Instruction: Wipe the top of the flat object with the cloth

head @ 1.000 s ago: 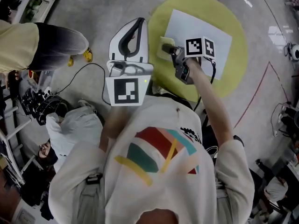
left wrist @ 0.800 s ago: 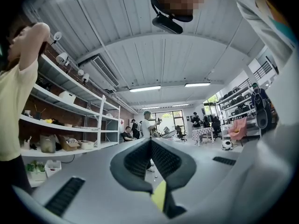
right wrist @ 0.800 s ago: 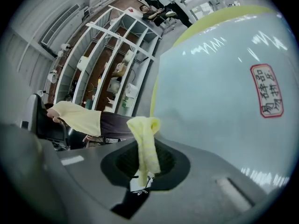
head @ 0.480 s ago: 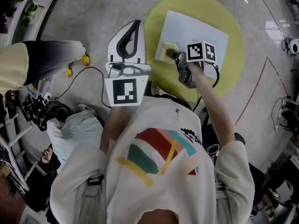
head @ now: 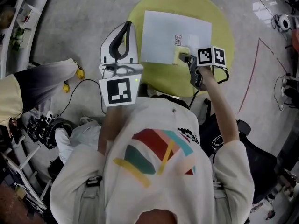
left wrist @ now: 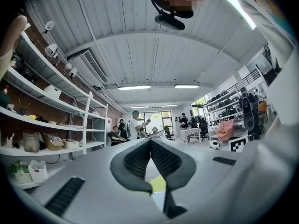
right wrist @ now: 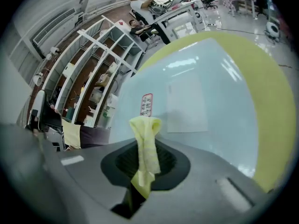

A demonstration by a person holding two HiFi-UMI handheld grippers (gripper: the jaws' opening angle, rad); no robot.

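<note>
- so, closest in, what have i got in the claws?
- my left gripper (left wrist: pixel 150 146) is pinched together on nothing, held off to the side. my right gripper (right wrist: pixel 145 141) is clamped on the yellow cloth (right wrist: pixel 146 125).
- and where's the cloth?
- at the near edge of the white flat panel (head: pixel 163 34), by its small label (right wrist: pixel 146 104). the panel lies on the round yellow table (head: pixel 222 27).

left claw (head: pixel 126 26) | jaws pressed together, nothing between them; held up in front of the body on the left, forearm bent, aimed far | right claw (head: pixel 185 58) | jaws pinched on the cloth (right wrist: pixel 145 141); right arm (head: pixel 219 106) stretched far, claw tilted down
</note>
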